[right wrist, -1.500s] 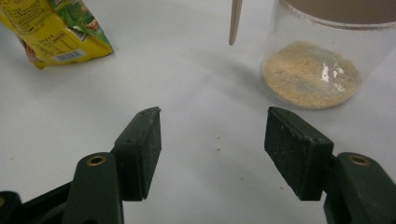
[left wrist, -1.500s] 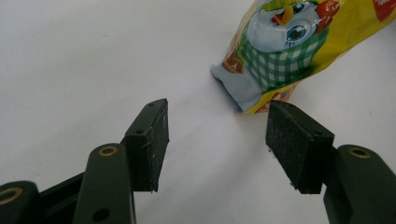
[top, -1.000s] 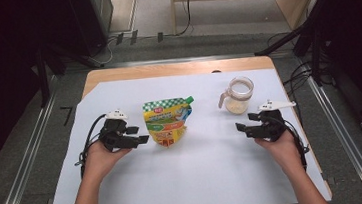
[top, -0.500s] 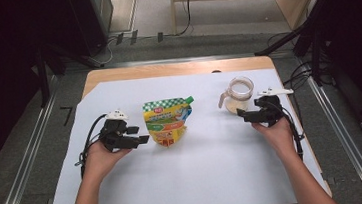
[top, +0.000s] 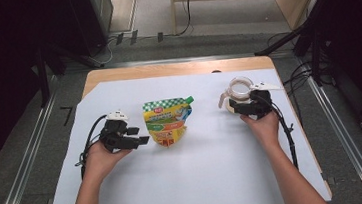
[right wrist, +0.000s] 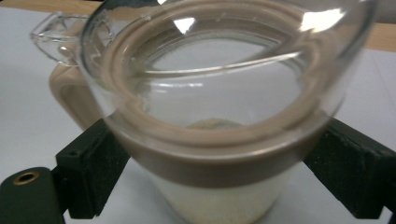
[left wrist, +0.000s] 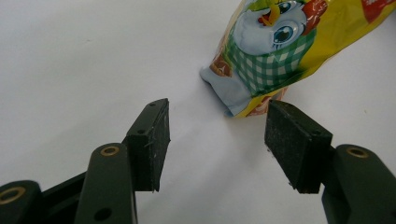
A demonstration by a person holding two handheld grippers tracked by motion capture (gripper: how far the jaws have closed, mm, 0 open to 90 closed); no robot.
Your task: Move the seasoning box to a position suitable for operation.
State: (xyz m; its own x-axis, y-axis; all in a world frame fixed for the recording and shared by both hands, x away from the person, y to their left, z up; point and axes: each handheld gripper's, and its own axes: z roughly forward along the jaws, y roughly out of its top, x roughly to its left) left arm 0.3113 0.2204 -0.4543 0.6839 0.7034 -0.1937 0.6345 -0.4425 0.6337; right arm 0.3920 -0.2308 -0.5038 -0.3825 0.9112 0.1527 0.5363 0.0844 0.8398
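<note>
High view first: the white table cover (top: pixel 195 171) spreads wide, and the yellow pouch (top: pixel 167 121) lies flat near its middle. Left gripper (top: pixel 140 140) sits just beside the pouch's lower left edge, jaws parted, nothing between them. Over on the right, the glass jug (top: pixel 238 92) stands upright near the table's far right, a pale layer in its bottom. Right gripper (top: pixel 232 108) has just been opening and straddles the jug's body, a pad on each side.
</note>
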